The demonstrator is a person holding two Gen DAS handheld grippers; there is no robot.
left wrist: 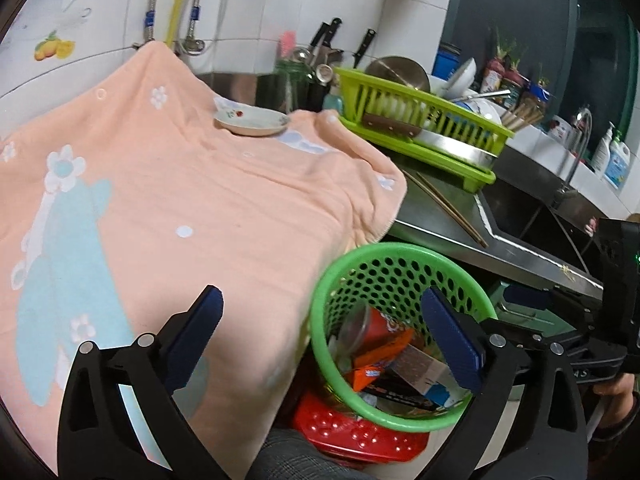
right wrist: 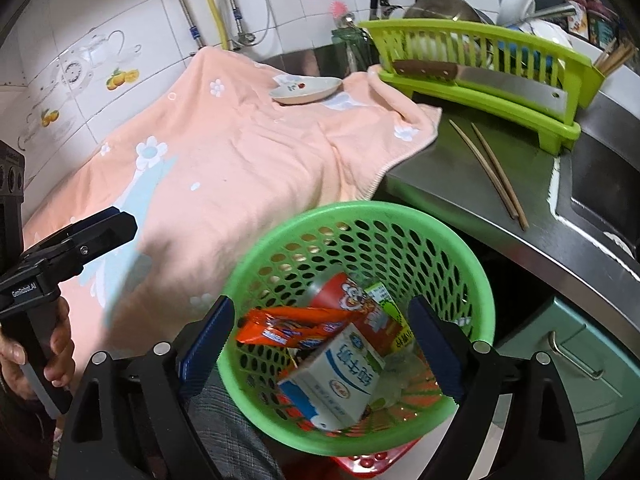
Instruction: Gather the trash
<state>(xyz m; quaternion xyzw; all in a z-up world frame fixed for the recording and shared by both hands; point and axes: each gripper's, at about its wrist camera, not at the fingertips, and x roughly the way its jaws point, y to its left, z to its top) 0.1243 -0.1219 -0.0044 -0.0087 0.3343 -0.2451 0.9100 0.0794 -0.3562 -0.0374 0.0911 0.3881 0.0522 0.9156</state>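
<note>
Left gripper jaws wide, empty, over the peach towel edge; green basket of trash lies to its right. Right gripper also wide, empty, right above the basket; milk carton between its fingers, untouched. Right hand nearer.

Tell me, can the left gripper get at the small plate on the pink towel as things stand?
Probably yes: the left gripper is open and empty, and only bare pink towel lies between it and the small plate.
</note>
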